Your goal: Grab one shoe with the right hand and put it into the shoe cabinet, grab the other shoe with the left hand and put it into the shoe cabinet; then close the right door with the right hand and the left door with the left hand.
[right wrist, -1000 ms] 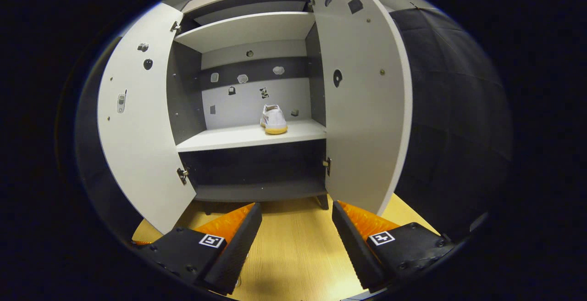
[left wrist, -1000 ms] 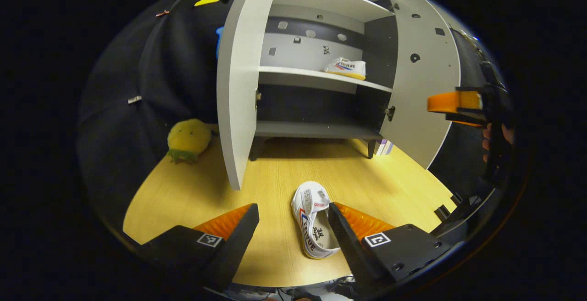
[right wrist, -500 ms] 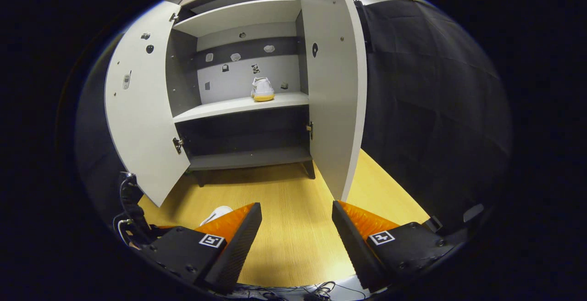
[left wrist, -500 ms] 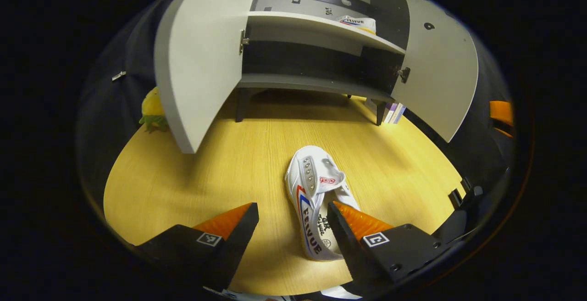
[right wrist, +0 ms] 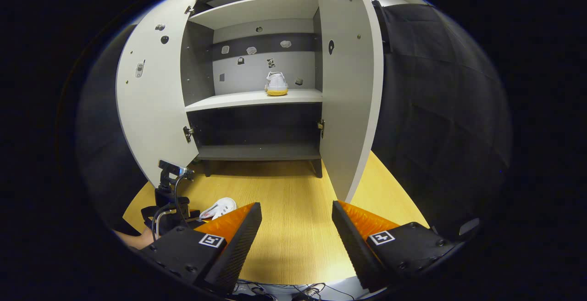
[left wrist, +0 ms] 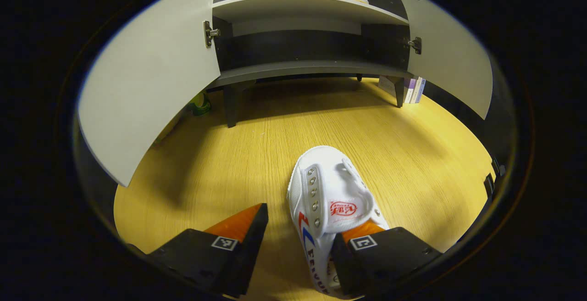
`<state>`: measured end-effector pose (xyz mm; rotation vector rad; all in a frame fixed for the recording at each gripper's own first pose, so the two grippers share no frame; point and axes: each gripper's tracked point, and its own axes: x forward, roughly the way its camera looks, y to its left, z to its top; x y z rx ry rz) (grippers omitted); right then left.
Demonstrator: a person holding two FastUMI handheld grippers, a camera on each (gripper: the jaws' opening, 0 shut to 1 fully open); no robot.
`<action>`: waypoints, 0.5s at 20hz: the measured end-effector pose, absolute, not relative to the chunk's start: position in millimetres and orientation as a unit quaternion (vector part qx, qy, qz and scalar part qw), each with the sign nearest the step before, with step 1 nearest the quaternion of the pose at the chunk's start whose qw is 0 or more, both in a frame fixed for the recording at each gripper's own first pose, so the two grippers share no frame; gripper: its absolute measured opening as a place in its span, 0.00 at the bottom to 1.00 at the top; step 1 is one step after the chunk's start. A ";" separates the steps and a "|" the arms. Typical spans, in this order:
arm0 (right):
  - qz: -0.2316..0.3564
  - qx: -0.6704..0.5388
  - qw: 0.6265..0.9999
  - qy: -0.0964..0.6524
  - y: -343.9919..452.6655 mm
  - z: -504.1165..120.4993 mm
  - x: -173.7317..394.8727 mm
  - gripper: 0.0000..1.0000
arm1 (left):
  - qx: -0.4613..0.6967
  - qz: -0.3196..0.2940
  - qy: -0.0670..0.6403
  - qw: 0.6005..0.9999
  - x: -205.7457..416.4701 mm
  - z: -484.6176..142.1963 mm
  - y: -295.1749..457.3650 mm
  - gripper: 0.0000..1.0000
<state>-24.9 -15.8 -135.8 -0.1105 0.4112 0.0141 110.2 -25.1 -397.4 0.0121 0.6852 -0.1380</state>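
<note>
On the wooden floor before the shoe cabinet (left wrist: 312, 67), our left gripper (left wrist: 300, 239) stood spread, one finger inside the second shoe (left wrist: 328, 191); right gripper (right wrist: 296, 227) released, idle. First shoe (right wrist: 276, 84) shelved. We judged the next move: clench, lift.

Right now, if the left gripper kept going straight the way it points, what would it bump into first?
Probably the white shoe on the wooden floor: the open left gripper already has it between its fingers, off-centre toward one finger.
</note>
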 end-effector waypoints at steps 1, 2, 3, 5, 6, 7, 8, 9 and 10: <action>0.009 -0.054 0.977 0.205 -17.1 -136.0 -23.4 0.98 | 0.002 -0.072 0.336 0.939 111.8 -397.8 -29.2 0.65; 0.012 -0.053 0.977 0.206 -17.3 -135.8 -21.6 0.98 | 0.001 -0.076 0.334 0.939 111.4 -395.7 -33.3 0.58; 0.014 -0.053 0.977 0.206 -17.8 -135.7 -20.2 0.98 | 0.009 -0.067 0.335 0.940 112.2 -397.3 -31.8 0.43; 0.020 -0.055 0.977 0.206 -18.8 -135.8 -17.2 0.98 | 0.021 -0.049 0.336 0.940 115.8 -399.3 -27.4 0.32; 0.024 -0.056 0.977 0.206 -18.6 -135.5 -16.7 0.98 | 0.024 -0.031 0.340 0.939 117.3 -401.1 -20.8 0.28; 0.028 -0.057 0.976 0.206 -18.2 -135.8 -15.5 0.98 | 0.014 -0.025 0.345 0.938 116.0 -403.4 -16.5 0.13; 0.032 -0.059 0.976 0.206 -18.3 -135.4 -14.4 0.98 | 0.006 -0.025 0.349 0.937 116.8 -402.9 -16.7 0.08; 0.036 -0.059 0.976 0.206 -17.9 -134.7 -13.5 0.98 | 0.002 -0.024 0.355 0.934 114.9 -402.0 -16.3 0.07; 0.039 -0.058 0.976 0.204 -17.7 -134.1 -13.5 0.98 | -0.003 -0.021 0.359 0.933 114.3 -398.2 -16.1 0.07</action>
